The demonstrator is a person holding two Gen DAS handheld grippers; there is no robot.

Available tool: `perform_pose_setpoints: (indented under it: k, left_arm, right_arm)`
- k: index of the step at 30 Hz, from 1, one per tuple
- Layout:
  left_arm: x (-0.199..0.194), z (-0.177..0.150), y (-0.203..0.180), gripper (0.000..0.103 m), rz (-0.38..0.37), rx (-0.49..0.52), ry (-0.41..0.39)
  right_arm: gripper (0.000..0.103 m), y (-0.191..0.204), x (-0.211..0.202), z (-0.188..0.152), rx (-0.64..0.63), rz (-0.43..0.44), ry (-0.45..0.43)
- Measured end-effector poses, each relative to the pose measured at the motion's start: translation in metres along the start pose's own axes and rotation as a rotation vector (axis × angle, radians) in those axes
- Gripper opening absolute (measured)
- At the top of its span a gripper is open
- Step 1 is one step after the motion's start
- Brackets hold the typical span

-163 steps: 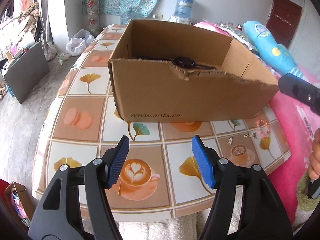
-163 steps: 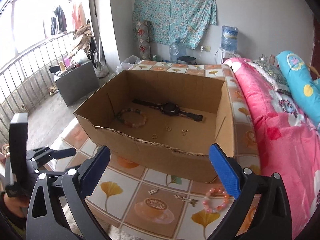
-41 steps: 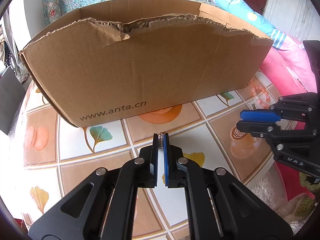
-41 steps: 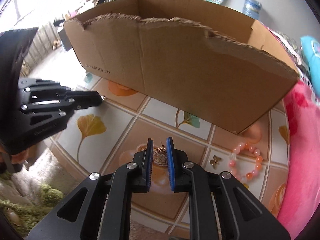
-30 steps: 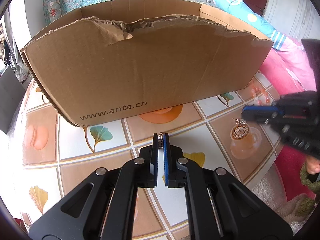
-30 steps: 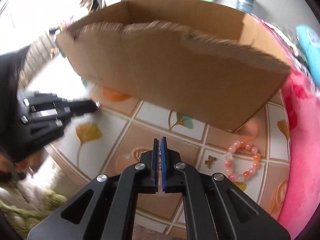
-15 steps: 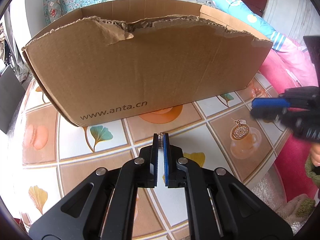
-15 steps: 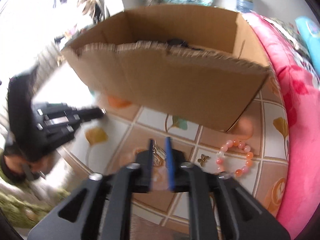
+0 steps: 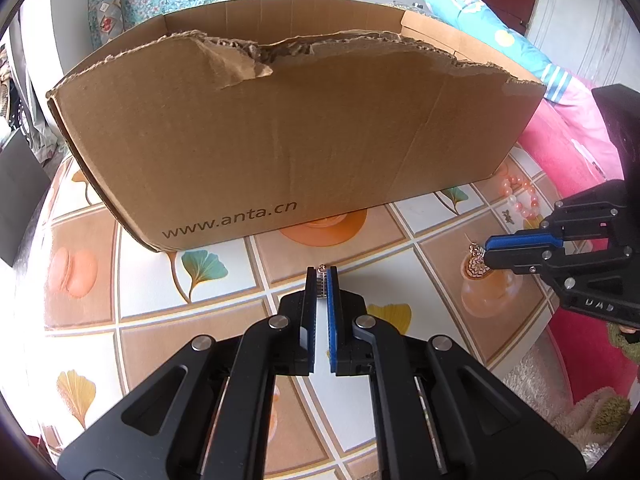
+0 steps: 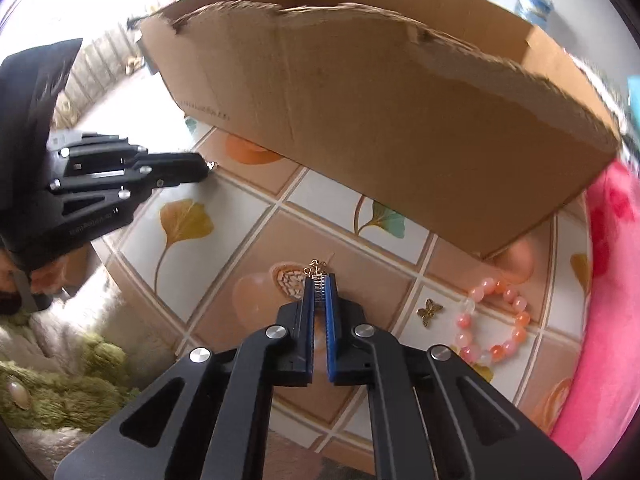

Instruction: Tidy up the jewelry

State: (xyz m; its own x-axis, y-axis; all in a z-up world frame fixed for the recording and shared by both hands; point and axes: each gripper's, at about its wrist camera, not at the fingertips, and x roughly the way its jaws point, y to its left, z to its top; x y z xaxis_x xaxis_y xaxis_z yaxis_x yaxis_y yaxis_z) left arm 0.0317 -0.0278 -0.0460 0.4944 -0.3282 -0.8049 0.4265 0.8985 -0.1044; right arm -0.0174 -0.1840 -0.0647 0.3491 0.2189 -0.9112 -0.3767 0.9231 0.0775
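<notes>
My left gripper (image 9: 321, 272) is shut on a small silver earring (image 9: 321, 269), just above the tiled table in front of the cardboard box (image 9: 288, 136). It also shows in the right wrist view (image 10: 206, 166). My right gripper (image 10: 319, 278) is shut on a small gold earring (image 10: 315, 268), lifted off the table right of the left one; it shows in the left wrist view (image 9: 486, 248). A pink bead bracelet (image 10: 494, 322) and a gold butterfly charm (image 10: 430, 312) lie on the table by the box's right corner.
The open box (image 10: 380, 92) with a torn front wall fills the far side of the table (image 9: 200, 288). A pink blanket (image 10: 600, 300) lies right of the table. The table's near edge (image 10: 152, 320) is close under both grippers.
My right gripper closed on the gold earring and lifted it off the table. My left gripper has stayed shut on the silver earring without moving.
</notes>
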Motion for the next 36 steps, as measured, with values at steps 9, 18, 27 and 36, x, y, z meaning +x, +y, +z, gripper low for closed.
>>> perform_pose_setpoints:
  k: [9, 18, 27, 36]
  left_arm:
    - [0.000, 0.000, 0.000, 0.004, 0.002, 0.001, -0.003]
    - [-0.007, -0.005, 0.008, 0.004, -0.036, -0.010, -0.035]
    - [-0.040, -0.009, 0.008, 0.004, -0.062, 0.036, -0.110]
    - [-0.091, 0.011, 0.000, 0.004, -0.127, 0.071, -0.209]
  right_arm:
    - [0.005, -0.027, -0.047, -0.002, 0.151, 0.126, -0.112]
    - [0.005, -0.026, -0.068, 0.009, 0.223, 0.159, -0.221]
    - [0.005, -0.025, -0.075, 0.016, 0.244, 0.203, -0.291]
    - [0.005, -0.023, -0.101, 0.036, 0.207, 0.236, -0.390]
